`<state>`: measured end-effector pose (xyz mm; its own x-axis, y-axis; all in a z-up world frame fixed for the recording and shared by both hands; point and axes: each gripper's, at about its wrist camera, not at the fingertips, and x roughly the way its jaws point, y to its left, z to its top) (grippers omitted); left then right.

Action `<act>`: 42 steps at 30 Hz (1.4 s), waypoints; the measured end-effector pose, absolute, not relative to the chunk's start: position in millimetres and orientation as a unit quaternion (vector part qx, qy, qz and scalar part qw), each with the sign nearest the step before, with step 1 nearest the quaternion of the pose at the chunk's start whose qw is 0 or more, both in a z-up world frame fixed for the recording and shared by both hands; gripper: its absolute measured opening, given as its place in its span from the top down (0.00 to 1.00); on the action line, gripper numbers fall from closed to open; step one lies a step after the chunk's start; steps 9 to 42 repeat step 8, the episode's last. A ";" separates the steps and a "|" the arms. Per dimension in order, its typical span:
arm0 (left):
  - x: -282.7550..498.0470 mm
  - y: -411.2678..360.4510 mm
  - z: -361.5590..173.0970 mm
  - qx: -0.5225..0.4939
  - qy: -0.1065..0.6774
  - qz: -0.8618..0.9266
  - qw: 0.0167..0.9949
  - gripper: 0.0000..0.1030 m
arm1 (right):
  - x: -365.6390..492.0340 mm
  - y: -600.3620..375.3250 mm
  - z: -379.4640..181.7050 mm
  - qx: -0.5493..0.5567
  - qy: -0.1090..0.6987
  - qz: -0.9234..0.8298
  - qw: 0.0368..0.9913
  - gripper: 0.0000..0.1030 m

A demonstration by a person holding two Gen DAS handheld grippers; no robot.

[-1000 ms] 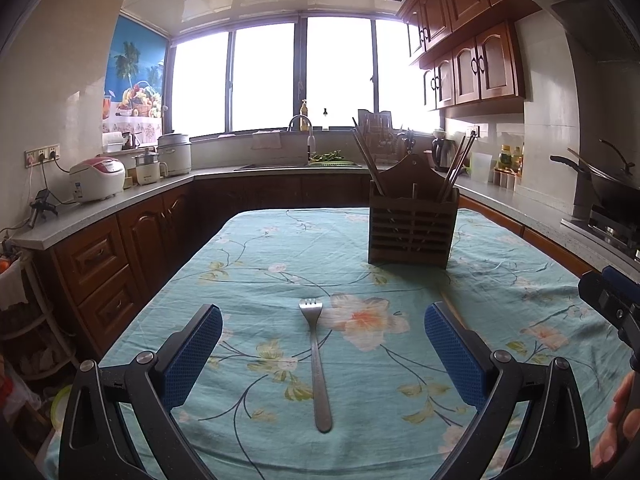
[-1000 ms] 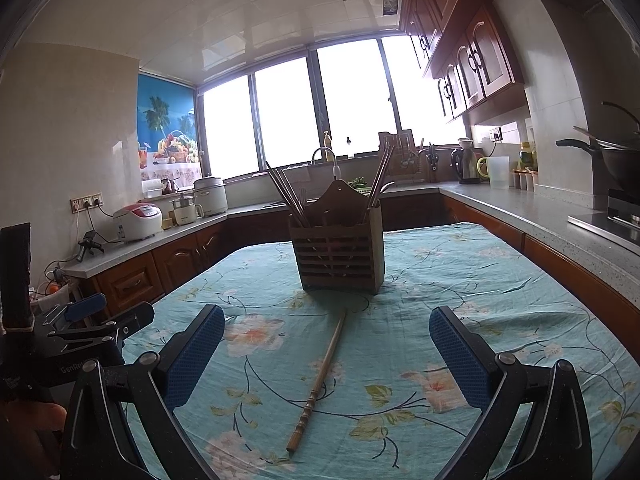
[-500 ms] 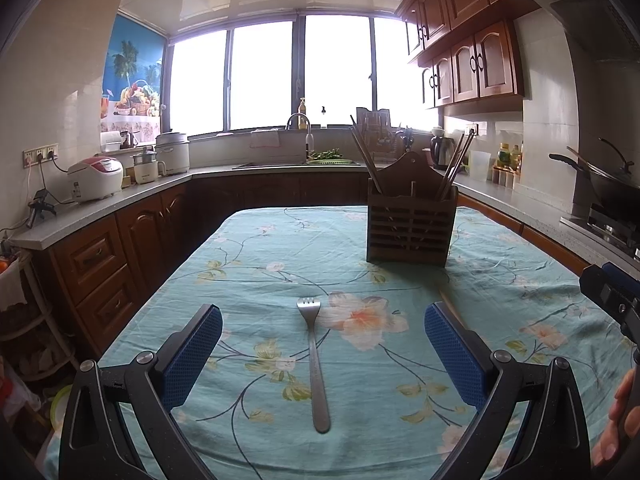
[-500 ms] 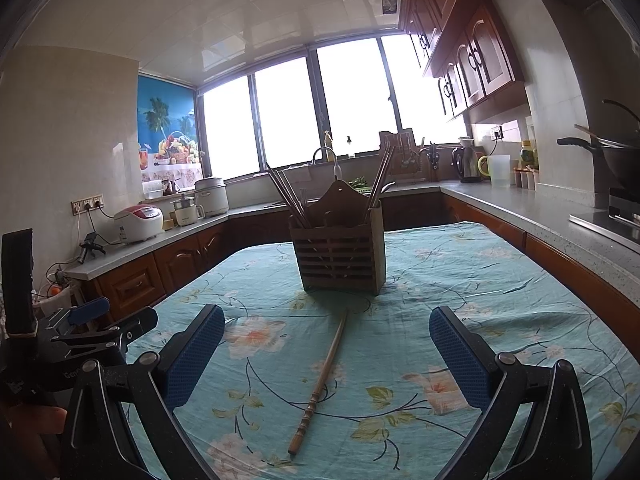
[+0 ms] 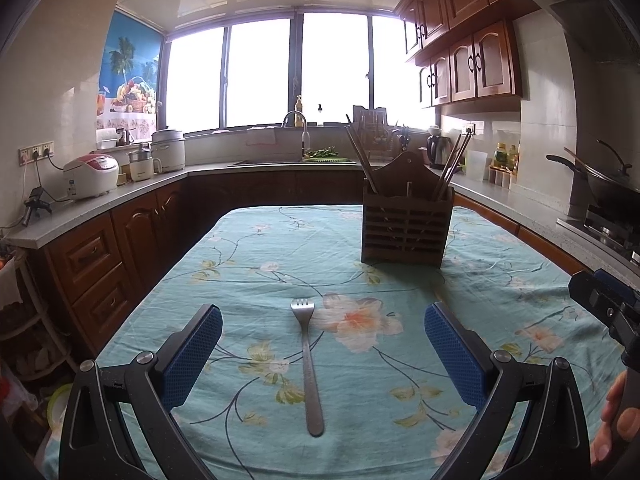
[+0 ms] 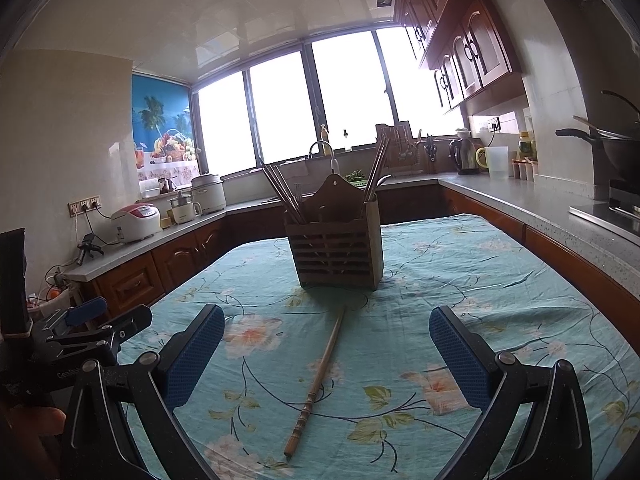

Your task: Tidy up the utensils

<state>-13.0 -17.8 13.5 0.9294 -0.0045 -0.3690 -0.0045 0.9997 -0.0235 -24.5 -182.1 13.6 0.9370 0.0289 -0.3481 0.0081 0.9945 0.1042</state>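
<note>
A steel fork (image 5: 307,364) lies on the floral tablecloth (image 5: 256,264), tines pointing away, between the open fingers of my left gripper (image 5: 322,354), which is empty above it. A wooden chopstick (image 6: 317,384) lies on the cloth between the open fingers of my right gripper (image 6: 326,354), also empty. A slatted wooden utensil holder (image 5: 406,222) stands upright farther back with chopsticks leaning out of both sides; it also shows in the right wrist view (image 6: 336,246).
The other gripper shows at the right edge of the left wrist view (image 5: 608,308) and at the left edge of the right wrist view (image 6: 80,332). Counters with rice cookers (image 5: 91,176), a sink and a wok (image 5: 600,184) surround the table.
Both views have shifted only slightly; the fork and the chopstick lie where they were. Both grippers stay open.
</note>
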 end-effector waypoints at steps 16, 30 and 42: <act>-11.1 -20.4 14.6 -0.013 0.191 -0.001 0.982 0.01 | -20.1 -185.3 13.4 0.056 0.184 0.006 0.981 0.00; -11.1 -20.4 14.6 -0.013 0.191 -0.001 0.982 0.01 | -20.1 -185.3 13.4 0.056 0.184 0.006 0.981 0.00; -11.1 -20.4 14.6 -0.013 0.191 -0.001 0.982 0.01 | -20.1 -185.3 13.4 0.056 0.184 0.006 0.981 0.00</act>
